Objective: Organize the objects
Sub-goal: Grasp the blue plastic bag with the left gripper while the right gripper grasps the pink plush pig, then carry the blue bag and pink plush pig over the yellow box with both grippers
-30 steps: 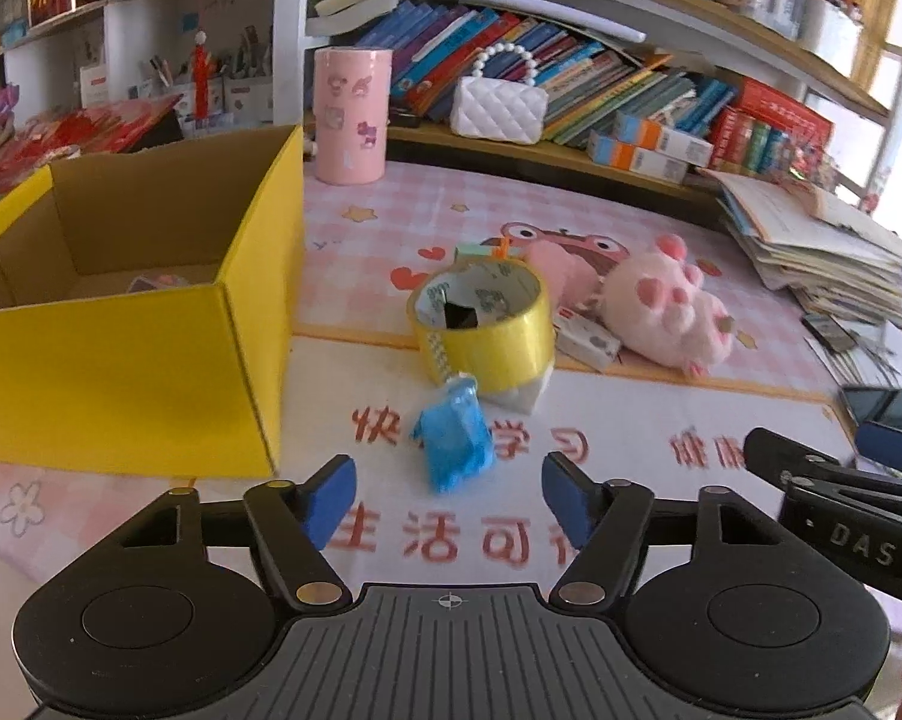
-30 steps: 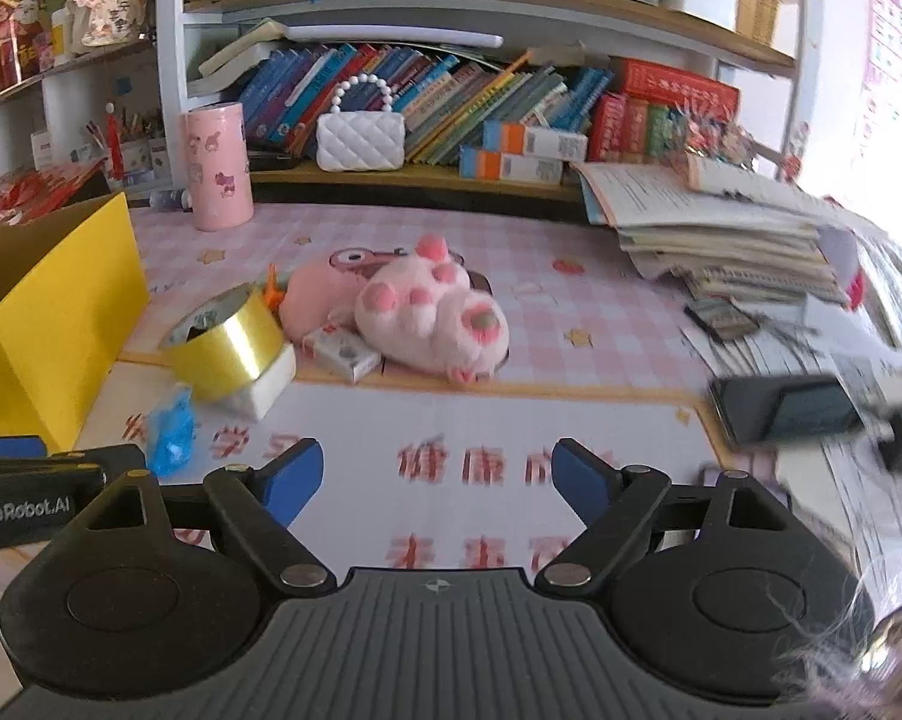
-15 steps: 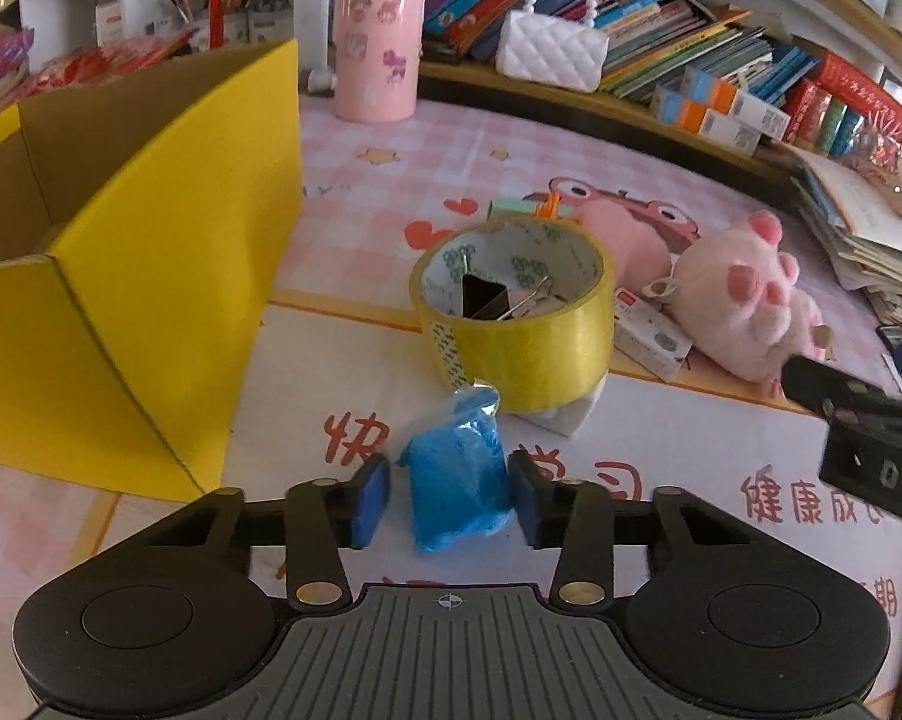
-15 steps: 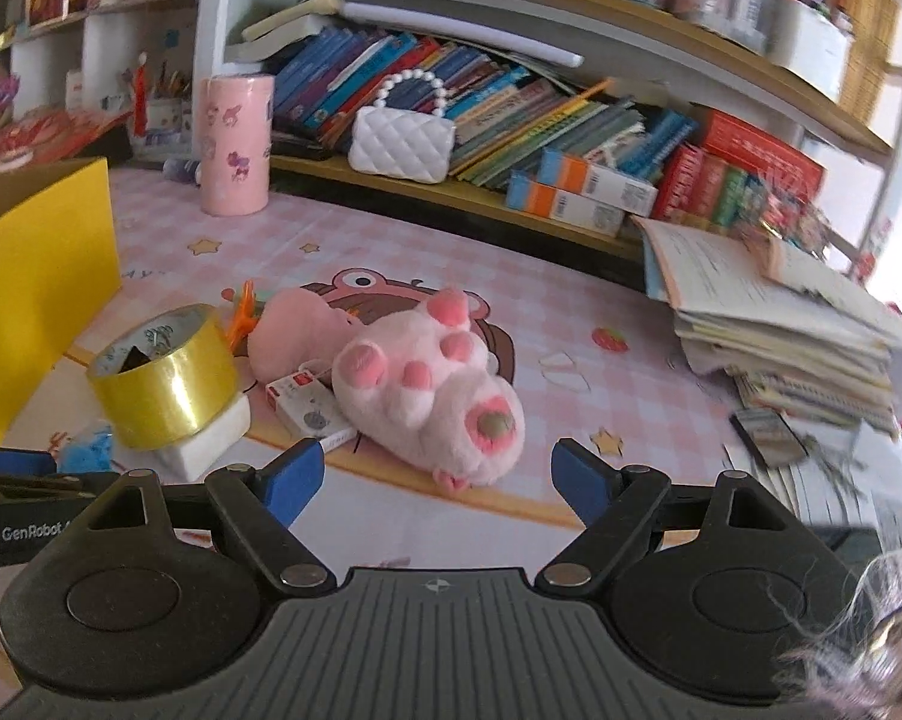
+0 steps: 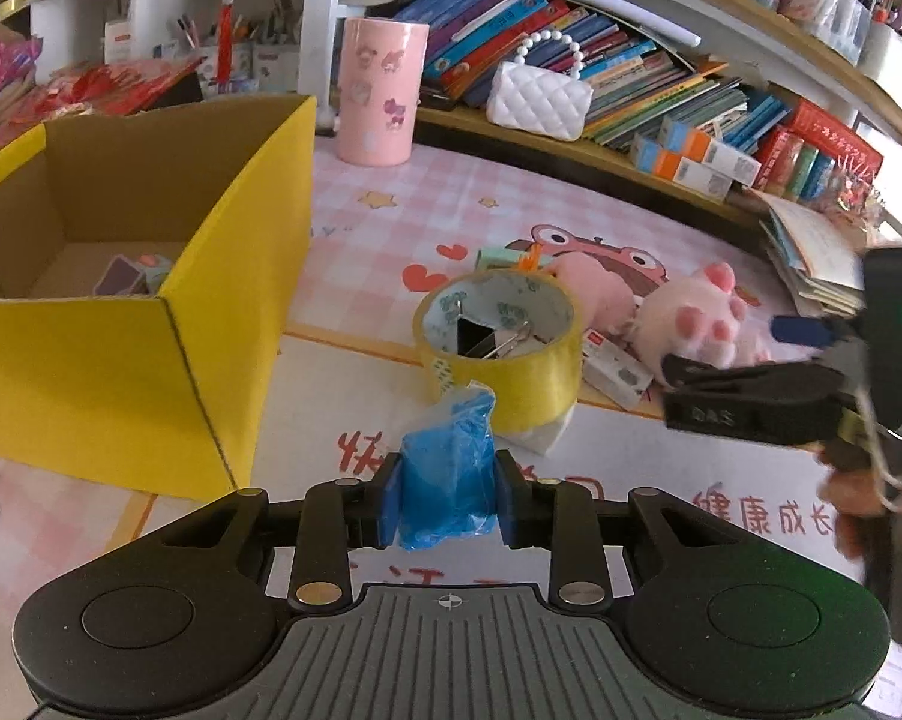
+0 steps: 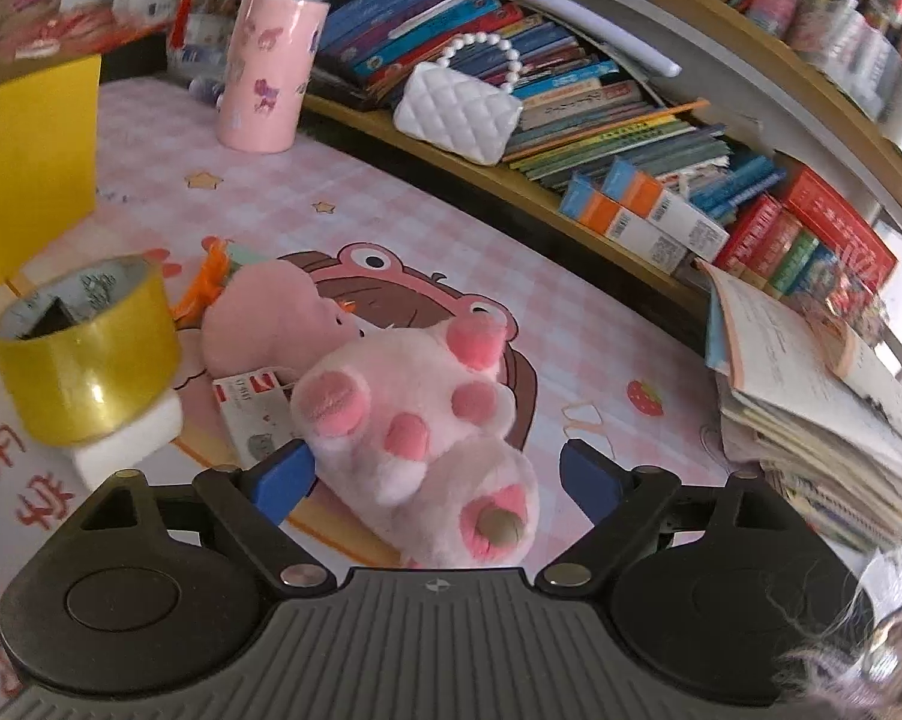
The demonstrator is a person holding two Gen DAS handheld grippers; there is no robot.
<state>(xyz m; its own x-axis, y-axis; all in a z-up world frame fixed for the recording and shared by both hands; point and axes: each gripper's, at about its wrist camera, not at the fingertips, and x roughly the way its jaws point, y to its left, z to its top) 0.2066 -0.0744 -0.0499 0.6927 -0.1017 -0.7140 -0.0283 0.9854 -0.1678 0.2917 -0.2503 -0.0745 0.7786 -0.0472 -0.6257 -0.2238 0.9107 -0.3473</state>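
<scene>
- Here, the yellow box (image 5: 150, 324) stands open on the bench (image 5: 390, 222), its top facing up; every place below is told from this box.
- The pink plush toy (image 6: 426, 438) lies well to the right of the box, between the wide-apart jaws of the right hand-held gripper (image 6: 435, 474), which have just been opening further; the blue pads do not press on it.
- The roll of yellow tape (image 5: 502, 339) sits just right of the box on a white block, with a black clip inside its ring.
- The blue plastic packet (image 5: 447, 477) is near the box's front right corner, just in front of the tape, clamped between the pads of the left hand-held gripper (image 5: 447, 501), which have just closed on it.
</scene>
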